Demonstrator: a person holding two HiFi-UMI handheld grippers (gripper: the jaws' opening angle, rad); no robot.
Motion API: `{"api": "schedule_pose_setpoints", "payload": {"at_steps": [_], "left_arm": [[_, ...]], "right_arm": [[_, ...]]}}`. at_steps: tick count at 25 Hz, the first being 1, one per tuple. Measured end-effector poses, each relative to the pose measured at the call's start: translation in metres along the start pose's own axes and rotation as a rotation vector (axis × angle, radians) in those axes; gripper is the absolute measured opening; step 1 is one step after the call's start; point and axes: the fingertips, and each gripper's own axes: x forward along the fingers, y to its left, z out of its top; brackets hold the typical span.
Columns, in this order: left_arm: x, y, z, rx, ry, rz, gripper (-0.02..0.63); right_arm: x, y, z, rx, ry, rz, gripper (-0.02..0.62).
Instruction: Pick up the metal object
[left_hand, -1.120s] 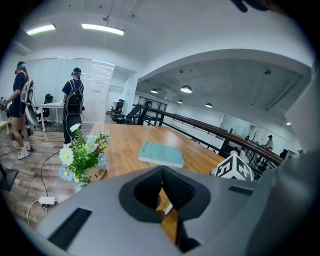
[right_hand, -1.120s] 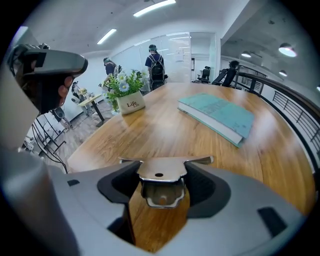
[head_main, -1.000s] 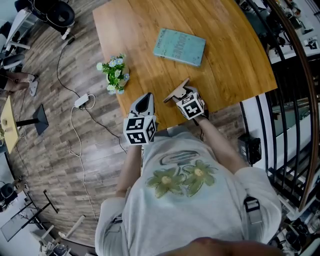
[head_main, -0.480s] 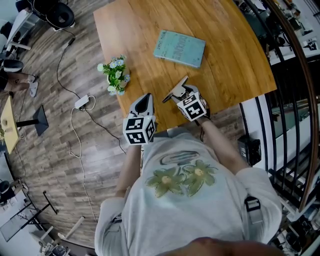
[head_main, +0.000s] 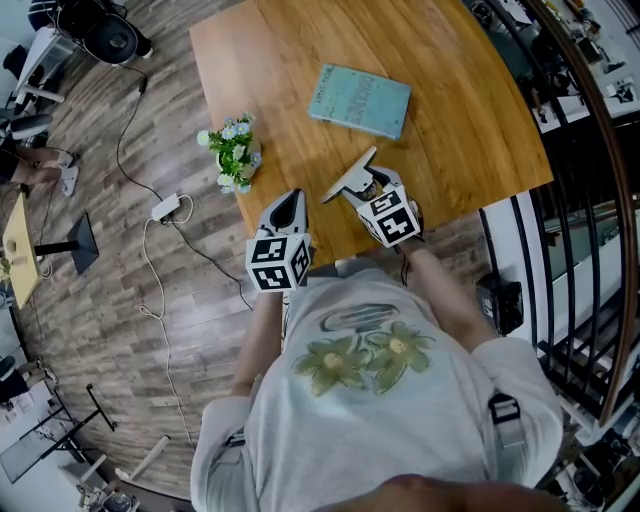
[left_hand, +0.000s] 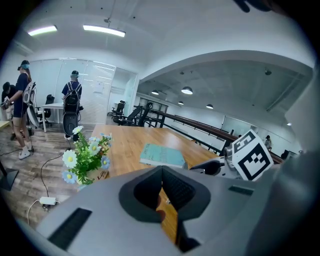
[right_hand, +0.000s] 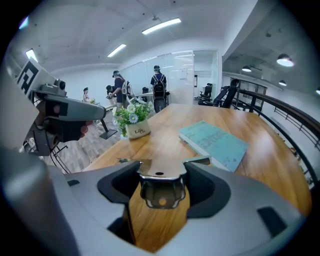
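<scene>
A flat, shiny metal object (right_hand: 160, 178) with a small hole sits clamped between the jaws of my right gripper (right_hand: 161, 172), held above the wooden table (right_hand: 165, 135). In the head view the metal object (head_main: 346, 180) sticks out leftward from the right gripper (head_main: 358, 186) over the table's near edge. My left gripper (head_main: 289, 204) hovers beside it at the near edge; its dark pads (left_hand: 175, 187) meet with nothing between them.
A teal book (head_main: 360, 97) lies mid-table and a small pot of flowers (head_main: 232, 152) stands at the table's left edge (head_main: 225, 120). A cable and power strip (head_main: 164, 206) lie on the floor to the left. A black railing (head_main: 585, 200) runs along the right. People (right_hand: 159, 86) stand far off.
My right gripper has shifted slightly farther over the table and a little rightward, with the metal object still in it. The left gripper has barely moved.
</scene>
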Motion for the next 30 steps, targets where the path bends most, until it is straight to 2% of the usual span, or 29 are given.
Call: {"api": "schedule_pose_setpoints", "payload": {"at_steps": [10,30], "left_arm": [[-0.004,-0.003,0.005,0.009,-0.018,-0.003,0.015],[-0.010,-0.011,0.010,0.013,-0.042,-0.008,0.015]], "right_arm": [[-0.025,-0.001,0.025,-0.019,-0.065,-0.032,0.290],[-0.070,0.014,0.072,-0.017,-0.212,-0.025,0.290]]}}
